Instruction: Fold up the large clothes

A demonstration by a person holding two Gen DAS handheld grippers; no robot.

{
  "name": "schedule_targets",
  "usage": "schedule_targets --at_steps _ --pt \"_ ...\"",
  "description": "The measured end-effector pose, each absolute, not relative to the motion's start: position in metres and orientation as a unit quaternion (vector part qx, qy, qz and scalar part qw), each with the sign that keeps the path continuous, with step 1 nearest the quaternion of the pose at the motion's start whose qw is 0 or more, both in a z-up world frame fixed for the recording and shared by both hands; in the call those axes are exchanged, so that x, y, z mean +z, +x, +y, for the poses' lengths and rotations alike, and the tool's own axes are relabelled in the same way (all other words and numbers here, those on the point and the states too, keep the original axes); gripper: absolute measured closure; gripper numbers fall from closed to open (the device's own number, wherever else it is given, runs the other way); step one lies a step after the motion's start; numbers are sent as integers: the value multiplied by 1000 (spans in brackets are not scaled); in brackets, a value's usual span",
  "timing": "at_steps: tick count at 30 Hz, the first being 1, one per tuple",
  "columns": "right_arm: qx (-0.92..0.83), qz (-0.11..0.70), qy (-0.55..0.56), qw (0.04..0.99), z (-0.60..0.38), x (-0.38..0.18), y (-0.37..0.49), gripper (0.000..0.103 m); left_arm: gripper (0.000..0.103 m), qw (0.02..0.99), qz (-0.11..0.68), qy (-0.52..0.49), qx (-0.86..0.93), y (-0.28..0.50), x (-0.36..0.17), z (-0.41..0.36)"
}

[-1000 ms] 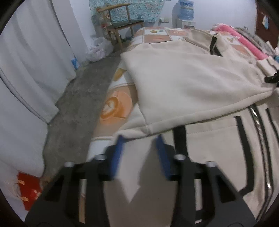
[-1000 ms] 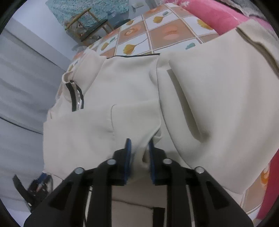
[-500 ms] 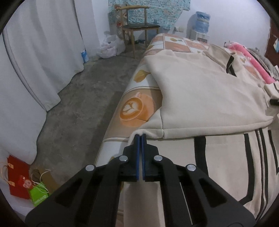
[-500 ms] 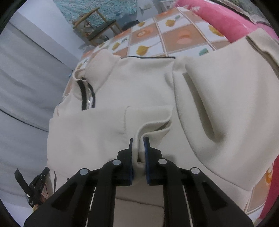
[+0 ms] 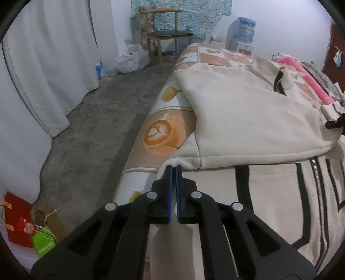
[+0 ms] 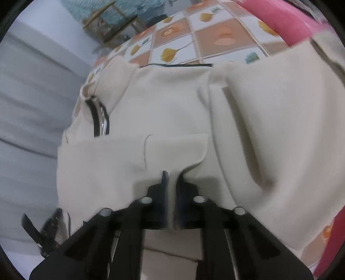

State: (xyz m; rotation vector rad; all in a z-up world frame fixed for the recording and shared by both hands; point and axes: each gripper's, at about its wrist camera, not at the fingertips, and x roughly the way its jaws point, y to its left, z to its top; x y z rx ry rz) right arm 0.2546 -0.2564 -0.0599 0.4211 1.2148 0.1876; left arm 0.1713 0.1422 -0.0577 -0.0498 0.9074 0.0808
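Cream jacket (image 5: 248, 116) with black stripes and metal zipper spread on patterned bedspread (image 5: 159, 133), one side folded across front. Left gripper (image 5: 174, 169) clamped on jacket's hem corner at bed edge. Right gripper (image 6: 171, 175) pinched on fabric fold, jaws just closed.

A cream jacket (image 5: 248, 116) with black stripes is lying over a bedsheet (image 5: 159, 133) showing orange, brown and white squares. Blue pads are lining the black left hand-held gripper (image 5: 174, 170). A pink blanket (image 6: 278, 19) is showing beyond.
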Motion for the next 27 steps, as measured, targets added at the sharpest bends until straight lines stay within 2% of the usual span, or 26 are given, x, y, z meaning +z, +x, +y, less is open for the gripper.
schedule_targets --at_steps 4,9,14,18,22,24,27 --pt "163 529 215 805 -218 -9 256 97 96 903 429 -39 0 160 -51 142" --pt "316 475 211 794 -100 82 281 97 55 904 424 -53 -18 151 -49 134" --pt "485 400 211 748 54 190 299 98 44 912 408 -51 15 154 -43 128" --pt "512 378 217 741 101 227 310 98 44 910 410 -46 32 170 -47 124" --pt "473 387 223 759 77 206 325 98 44 906 419 -22 55 184 -56 119" --pt "450 394 226 769 50 190 331 98 60 902 425 -22 72 190 -60 121" --pt "408 409 226 785 -12 158 329 98 72 896 433 -36 86 197 -63 131"
